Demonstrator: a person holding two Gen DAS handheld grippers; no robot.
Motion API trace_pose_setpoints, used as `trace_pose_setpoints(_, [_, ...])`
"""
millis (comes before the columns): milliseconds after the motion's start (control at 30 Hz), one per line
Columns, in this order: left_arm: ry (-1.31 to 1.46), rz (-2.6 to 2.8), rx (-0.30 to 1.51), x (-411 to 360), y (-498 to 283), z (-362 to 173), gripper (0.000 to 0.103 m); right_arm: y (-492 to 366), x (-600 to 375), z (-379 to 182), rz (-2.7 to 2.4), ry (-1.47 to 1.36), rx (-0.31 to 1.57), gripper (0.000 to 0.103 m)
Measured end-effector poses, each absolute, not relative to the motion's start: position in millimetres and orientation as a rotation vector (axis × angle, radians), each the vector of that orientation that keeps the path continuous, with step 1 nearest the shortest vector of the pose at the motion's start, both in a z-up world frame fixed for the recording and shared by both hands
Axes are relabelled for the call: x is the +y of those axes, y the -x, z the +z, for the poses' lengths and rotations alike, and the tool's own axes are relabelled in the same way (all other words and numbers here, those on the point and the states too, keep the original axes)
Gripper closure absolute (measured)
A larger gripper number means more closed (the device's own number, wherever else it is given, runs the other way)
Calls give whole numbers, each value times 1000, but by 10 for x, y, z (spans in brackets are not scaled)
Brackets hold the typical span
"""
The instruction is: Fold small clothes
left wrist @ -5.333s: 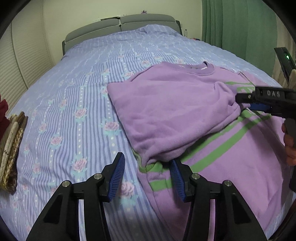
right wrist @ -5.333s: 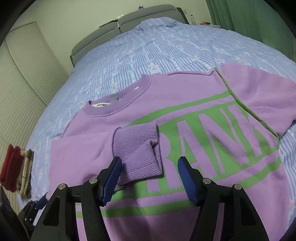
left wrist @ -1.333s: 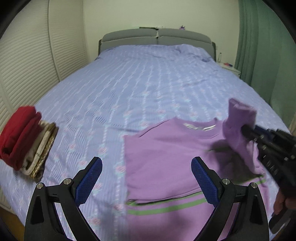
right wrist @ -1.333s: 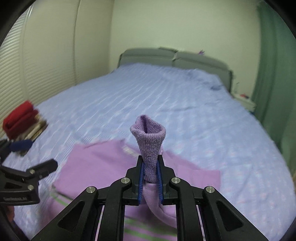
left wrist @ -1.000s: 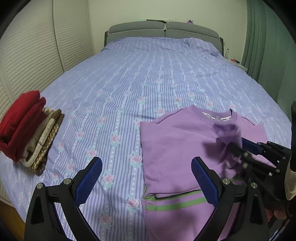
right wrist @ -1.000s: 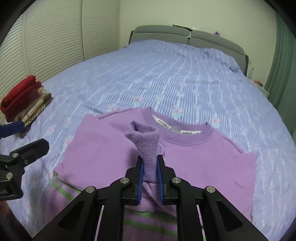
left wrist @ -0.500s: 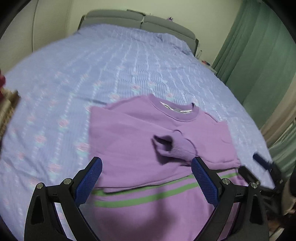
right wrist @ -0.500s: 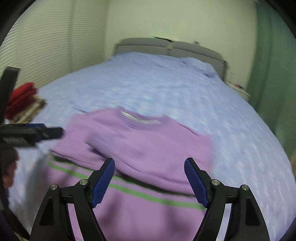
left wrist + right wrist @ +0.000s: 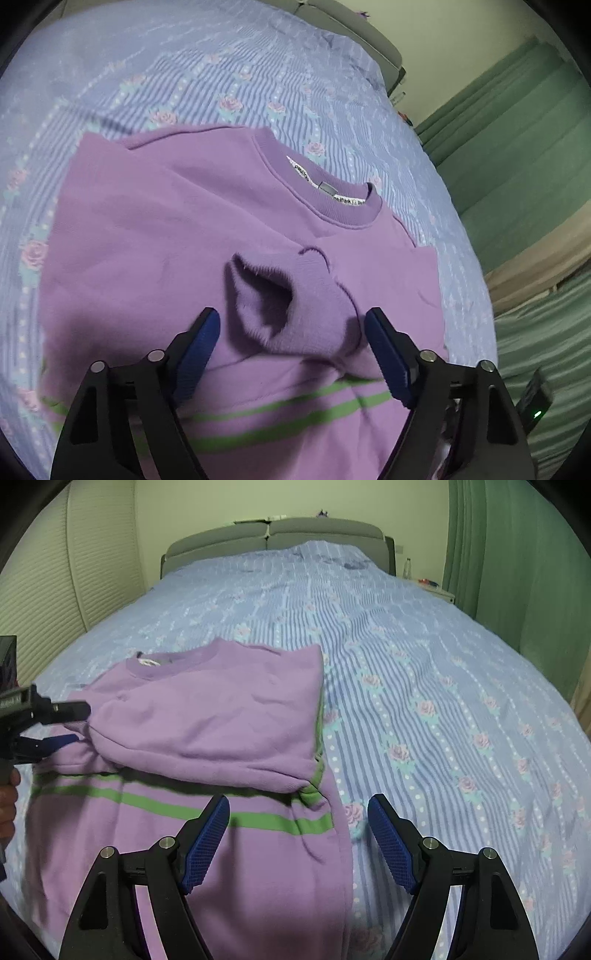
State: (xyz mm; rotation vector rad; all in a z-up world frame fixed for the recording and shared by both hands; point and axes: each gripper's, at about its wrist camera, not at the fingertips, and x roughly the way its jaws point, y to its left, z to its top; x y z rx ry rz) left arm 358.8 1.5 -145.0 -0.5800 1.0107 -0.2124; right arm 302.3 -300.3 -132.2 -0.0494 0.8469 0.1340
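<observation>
A purple sweatshirt (image 9: 155, 236) lies flat on the bed (image 9: 424, 657), partly folded, with its collar (image 9: 317, 192) at about 1 o'clock in the left wrist view. One sleeve lies across the chest, and its ribbed cuff (image 9: 291, 295) gapes open toward the camera. The inside of the cuff is dark and hard to read.

The left gripper (image 9: 291, 354) stands over this cuff with its blue pads on either side. Its jaws have just been closing a little, but they do not press the cloth, so the claw is fairly wide. The lower hem is cut off behind the black arms of the gripper.

The right gripper (image 9: 298, 836) is also wide, and it has just let go of the sleeve. Between its pads there is only the right edge of the sweatshirt and the striped sheet (image 9: 480, 775). In its view the left gripper shows at 9 o'clock, half cut by the frame, with part of a hand (image 9: 7, 805) below. The green stripes (image 9: 177, 808) are partly hidden under the folded part.
</observation>
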Motion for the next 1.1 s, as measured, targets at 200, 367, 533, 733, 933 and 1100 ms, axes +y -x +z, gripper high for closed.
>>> trace_pose_setpoints(200, [536, -281, 972, -105, -3677, -1252, 82, -3128, -3089, -1459, 137, 14, 876, 26])
trace_pose_setpoints(367, [475, -376, 838, -237, -3609, -818, 86, -3251, -3087, -1423, 132, 29, 852, 26])
trace_pose_setpoints(533, [438, -455, 737, -353, -3559, -462, 86, -3308, -3163, -1399, 138, 37, 851, 26])
trace_pose_setpoints(733, [380, -478, 713, -475, -3627, -307, 86, -3299, -3284, -1371, 167, 18, 868, 26])
trace_pose_setpoints(933, [369, -490, 680, -480, -3651, -161, 86, -3272, -3204, -1415, 218, 4, 874, 26])
trace_pose_setpoints(1100, [296, -479, 681, -503, -3641, -119, 86, -3332, -3263, -1405, 146, -51, 853, 26])
